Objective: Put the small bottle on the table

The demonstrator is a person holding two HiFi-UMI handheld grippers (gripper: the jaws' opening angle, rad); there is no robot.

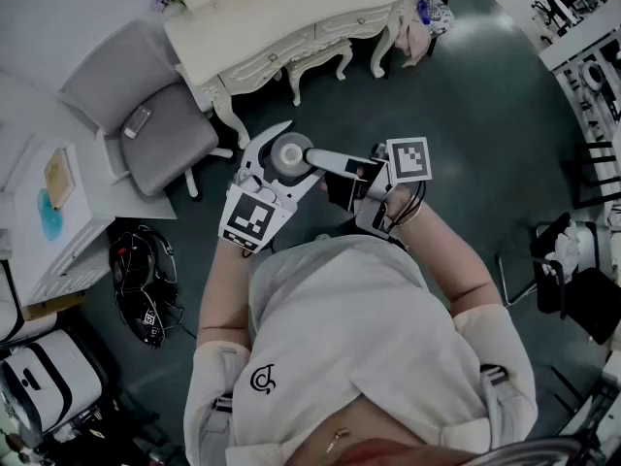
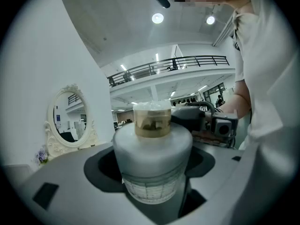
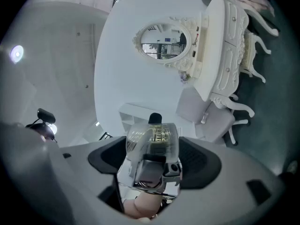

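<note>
The left gripper's (image 1: 283, 159) jaws stand wide but clamp the small frosted-white bottle (image 2: 152, 149), which is round-shouldered with a tan neck band and a gridded label. The right gripper's (image 1: 357, 177) jaws spread either side of its clear end, and we see no pressing. Both grippers face each other before the person's chest. The bottle is in the air, well apart from the cream carved dressing table (image 1: 281, 17).
</note>
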